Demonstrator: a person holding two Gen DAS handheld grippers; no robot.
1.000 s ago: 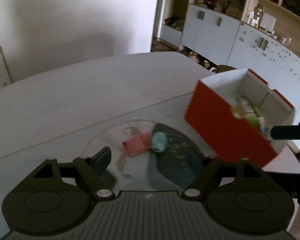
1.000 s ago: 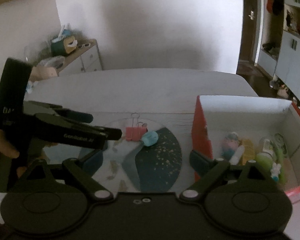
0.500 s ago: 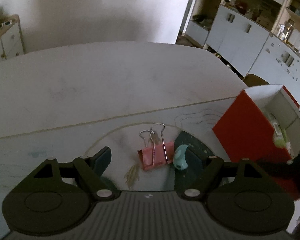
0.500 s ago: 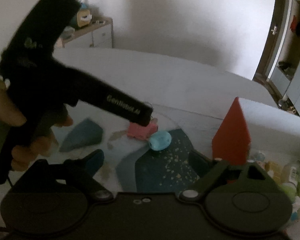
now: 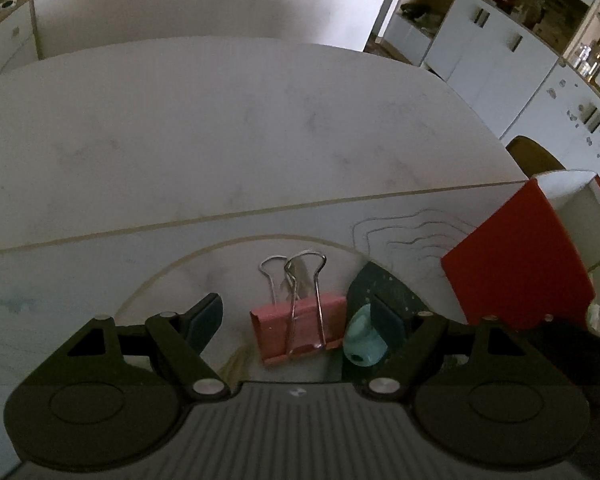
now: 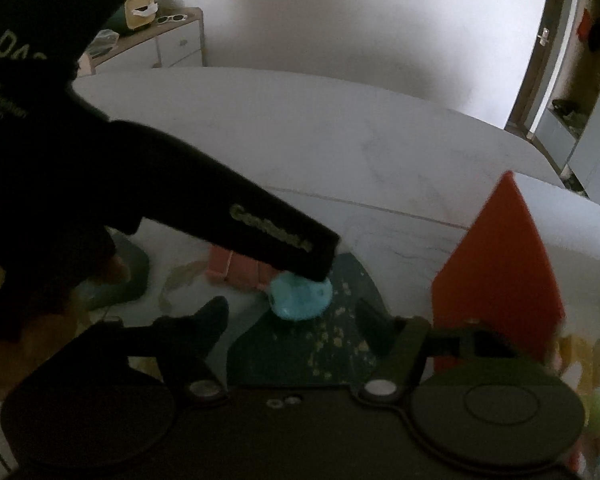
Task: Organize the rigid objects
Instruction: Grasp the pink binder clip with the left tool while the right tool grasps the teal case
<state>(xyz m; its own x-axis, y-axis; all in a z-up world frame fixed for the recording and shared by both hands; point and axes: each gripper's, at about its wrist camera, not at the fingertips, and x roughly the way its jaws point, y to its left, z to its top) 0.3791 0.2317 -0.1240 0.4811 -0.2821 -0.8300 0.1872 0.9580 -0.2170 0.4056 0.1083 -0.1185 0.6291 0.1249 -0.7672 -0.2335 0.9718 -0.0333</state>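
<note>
Setting: pale worktop [image 5: 260,152] under dim light, with a patterned mat [image 5: 384,284] at its near edge and white cupboards far right.
Pink binder clip: lies flat on the mat [image 5: 296,328], body near, wire handles pointing far, so its long axis runs near to far.
Left gripper: [image 5: 296,316] straddles the clip; fingers spread wide on either side, not touching it, so nothing is gripped.
Blue piece: a small rounded teal object [image 6: 300,294] sits just right of the clip, touching the left gripper's right finger as far as I can tell.
Right gripper: [image 6: 296,316] sits just near of the blue piece, jaws closing, nothing between them yet.
Red box: [image 6: 500,256] stands right of both, already holding small items.
Nearer hand: left for the clip, right for the blue piece, I'd judge.
</note>
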